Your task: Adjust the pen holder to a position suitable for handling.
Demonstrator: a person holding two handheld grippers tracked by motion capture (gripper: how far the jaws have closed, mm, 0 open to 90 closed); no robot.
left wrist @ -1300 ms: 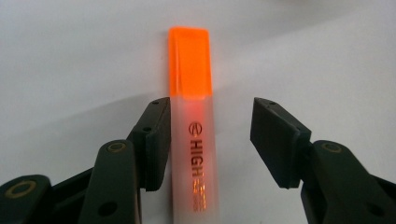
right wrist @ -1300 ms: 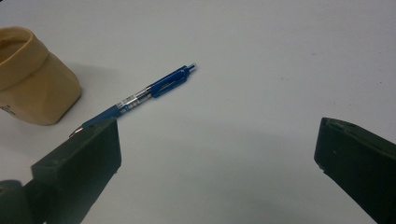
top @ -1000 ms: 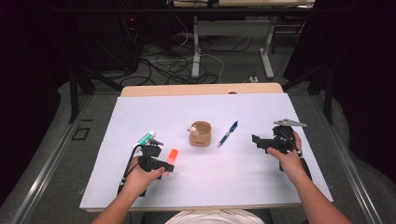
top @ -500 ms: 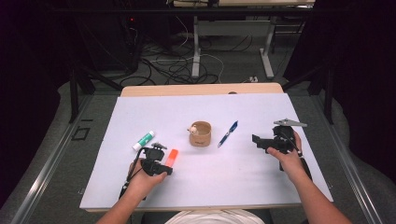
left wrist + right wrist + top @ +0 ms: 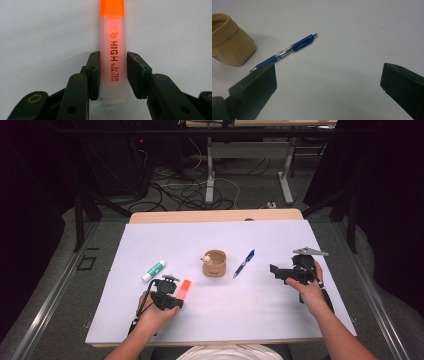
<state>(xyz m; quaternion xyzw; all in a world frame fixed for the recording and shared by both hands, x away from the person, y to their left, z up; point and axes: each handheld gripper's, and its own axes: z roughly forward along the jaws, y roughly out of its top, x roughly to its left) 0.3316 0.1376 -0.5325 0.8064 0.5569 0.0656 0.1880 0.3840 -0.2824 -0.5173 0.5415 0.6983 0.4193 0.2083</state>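
An orange highlighter (image 5: 184, 287) (image 5: 113, 37) lies on the white table sheet (image 5: 260, 320), orange cap pointing away. My left gripper (image 5: 174, 292) (image 5: 113, 57) has its jaws on either side of the frosted barrel. They have just been closing and now press on it. My right gripper (image 5: 276, 270) (image 5: 329, 72) hovers over the right side of the sheet, jaws wide apart with nothing between them. It faces a blue pen (image 5: 244, 262) (image 5: 287, 51) lying at an angle beside a small tan cup (image 5: 215, 264) (image 5: 229, 42).
A white stick with a green cap (image 5: 153, 270) lies just beyond my left gripper. The cup stands near the middle of the sheet. Beyond the table's far edge are table legs and cables on the floor.
My left gripper has shifted slightly right and nearer, settling at the orange highlighter's barrel and uncovering the green-capped stick. The right hand has kept still.
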